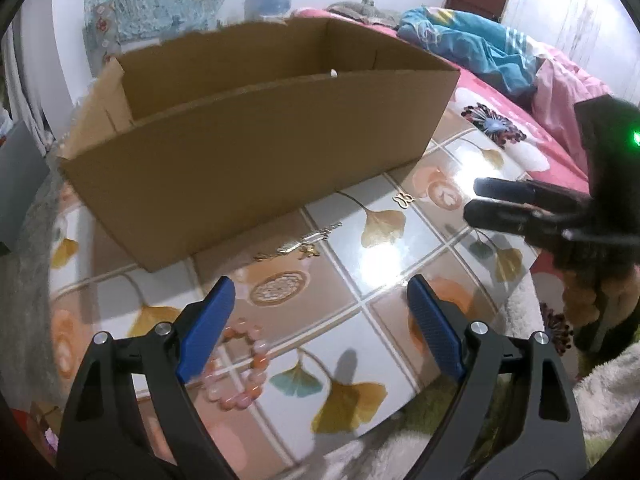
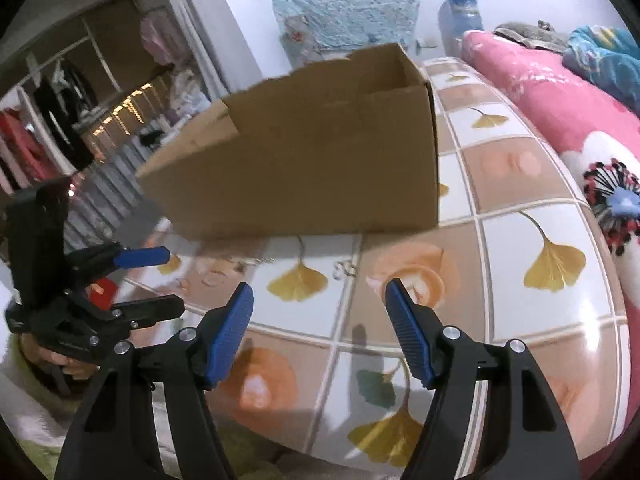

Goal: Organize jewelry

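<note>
On the leaf-patterned mat (image 1: 352,264), in front of the open cardboard box (image 1: 256,152), the jewelry lies scattered. In the left wrist view, the left gripper (image 1: 320,320) hangs low over the mat with its blue-padded fingers (image 1: 206,326) spread wide, holding nothing. A beaded bracelet (image 1: 244,364) of pink and orange beads lies flat on the mat just beside the left finger, partly hidden behind its pad — it looks close to the pad, but I cannot tell whether they touch. Farther out, near the foot of the box, a thin gold chain (image 1: 298,246) stretches across a tile, and a small butterfly-shaped piece (image 1: 403,199) lies to the right of it, near the box's front corner.

The right gripper (image 2: 320,330) also hovers above the mat, fingers (image 2: 230,336) well apart and empty. In the right wrist view the butterfly-shaped piece shows ahead of the fingertips, between them and the box, with the chain as a faint line to its left; blur makes both hard to read there. From the left wrist view the right gripper comes in from the right edge, its dark fingers aimed toward the box — how far apart they are is unclear from that angle.

The box stands upright on the mat, top open. A pink floral bedcover (image 2: 560,92) lies beyond the mat on the right.
</note>
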